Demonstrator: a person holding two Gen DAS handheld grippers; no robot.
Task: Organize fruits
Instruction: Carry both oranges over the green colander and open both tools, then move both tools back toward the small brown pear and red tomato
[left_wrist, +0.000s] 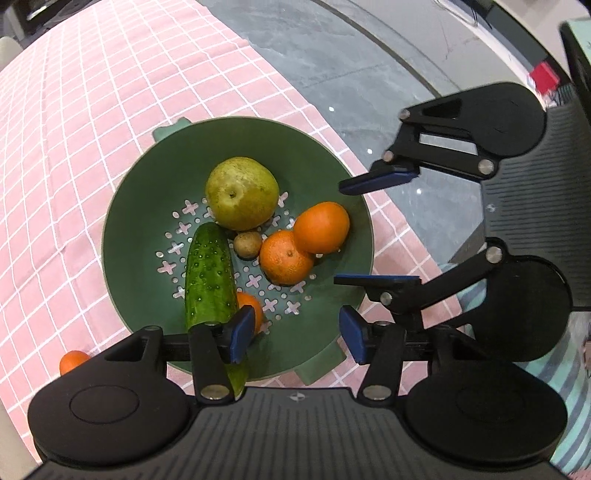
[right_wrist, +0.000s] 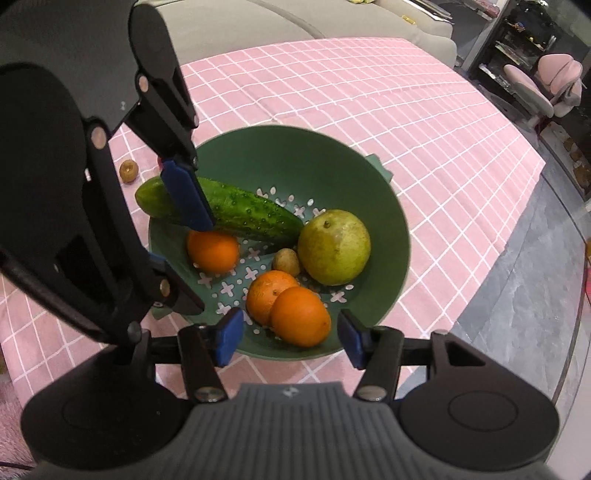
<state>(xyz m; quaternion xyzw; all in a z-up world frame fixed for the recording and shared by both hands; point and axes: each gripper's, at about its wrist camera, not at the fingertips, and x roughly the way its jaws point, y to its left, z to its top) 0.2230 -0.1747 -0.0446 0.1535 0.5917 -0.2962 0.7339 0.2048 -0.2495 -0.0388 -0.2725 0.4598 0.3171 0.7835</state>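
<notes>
A green colander bowl stands on the pink checked cloth. In it lie a pear, a cucumber leaning out over the rim, a small brown fruit and three oranges. My left gripper hovers open over the bowl's near side, one pad just above the cucumber, nothing gripped. My right gripper is open too, above the orange by the rim, its pads clear of the orange.
A small orange and a little brown fruit lie on the cloth outside the bowl. The cloth's edge runs close behind the bowl, with grey floor beyond. A sofa and a pink chair stand farther off.
</notes>
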